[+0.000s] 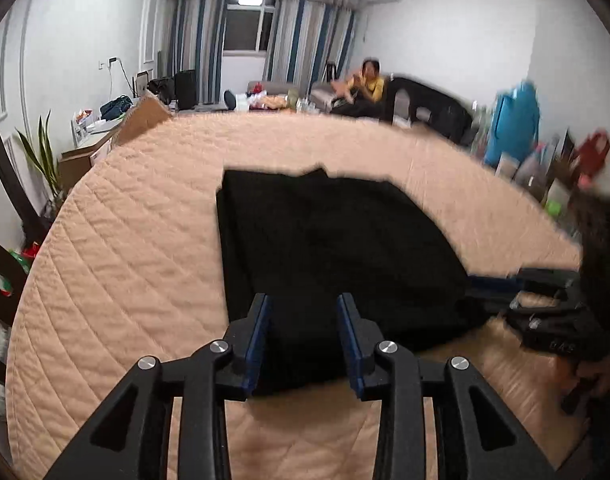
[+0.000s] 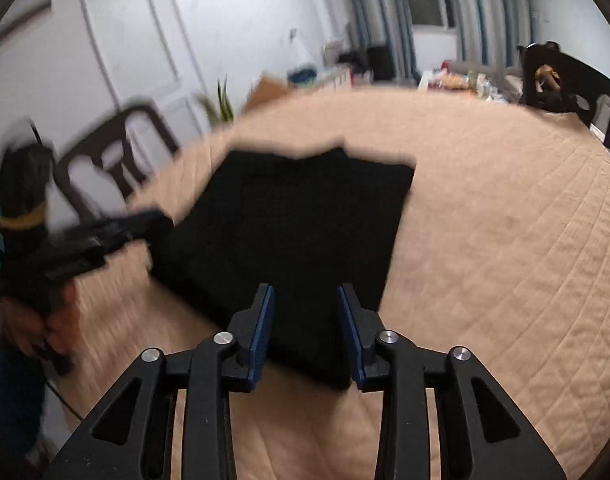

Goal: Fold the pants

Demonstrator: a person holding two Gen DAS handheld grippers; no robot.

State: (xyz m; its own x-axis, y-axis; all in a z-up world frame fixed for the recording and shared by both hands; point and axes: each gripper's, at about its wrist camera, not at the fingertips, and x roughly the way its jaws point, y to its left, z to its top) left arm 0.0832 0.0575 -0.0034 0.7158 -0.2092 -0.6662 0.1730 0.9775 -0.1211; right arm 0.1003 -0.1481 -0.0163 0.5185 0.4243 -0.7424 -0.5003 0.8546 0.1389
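Black pants [image 1: 329, 248] lie folded into a flat rectangle on the peach quilted table cover [image 1: 117, 264]. My left gripper [image 1: 304, 308] is open and empty, with its fingers just above the near edge of the pants. In the right wrist view the same pants [image 2: 289, 236] lie flat, and my right gripper [image 2: 305, 300] is open and empty above their near corner. The right gripper also shows at the pants' right edge in the left wrist view [image 1: 505, 280]. The left gripper shows blurred at the pants' left side in the right wrist view [image 2: 145, 220].
Dark wooden chairs stand at the table's left edge [image 2: 117, 156] and far right [image 2: 561, 76]. A cardboard box [image 1: 141, 120] and a plant [image 1: 45, 156] are beyond the left edge. A person in yellow [image 1: 371, 84] sits on a sofa at the back.
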